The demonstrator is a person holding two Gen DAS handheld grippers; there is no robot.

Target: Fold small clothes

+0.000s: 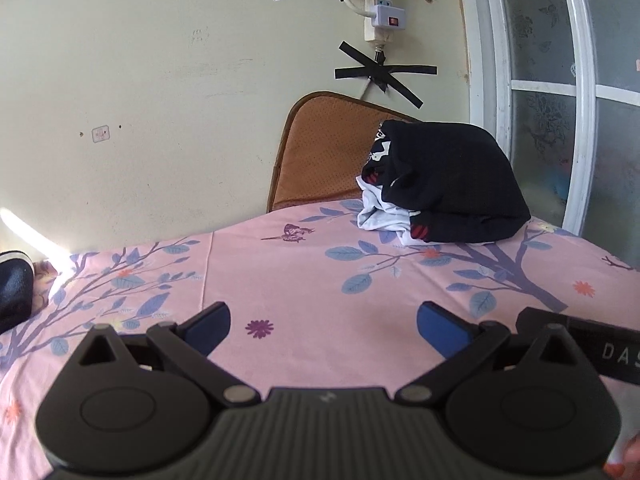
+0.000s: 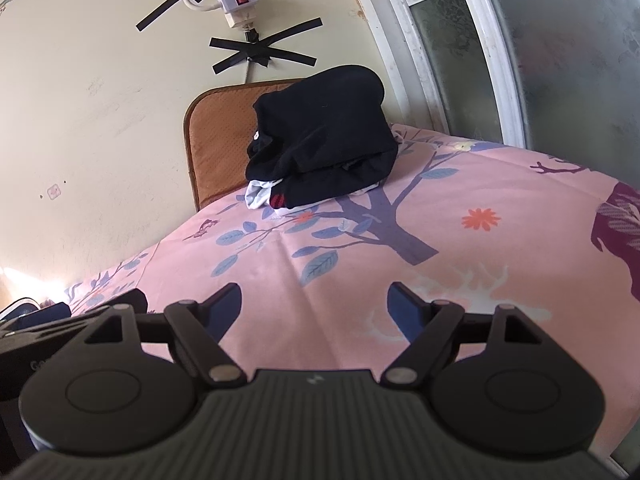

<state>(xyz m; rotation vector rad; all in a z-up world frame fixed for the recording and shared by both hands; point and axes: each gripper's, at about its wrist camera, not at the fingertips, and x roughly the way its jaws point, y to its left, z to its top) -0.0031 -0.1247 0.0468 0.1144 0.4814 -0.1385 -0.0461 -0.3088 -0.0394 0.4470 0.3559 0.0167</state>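
Both grippers hover spread over the pink sheet, with the clothes pile lying well ahead of them.

The left gripper has its 2 blue-padded fingers wide apart with nothing between them, only the pink floral sheet below. The right gripper is likewise spread and holds nothing. The clothes pile, a black garment heaped over a white one, sits at the far edge of the sheet, ahead and to the right of the left gripper and straight ahead of the right one, well apart from both. Behind it a brown cushion leans on the wall, under a taped power strip.
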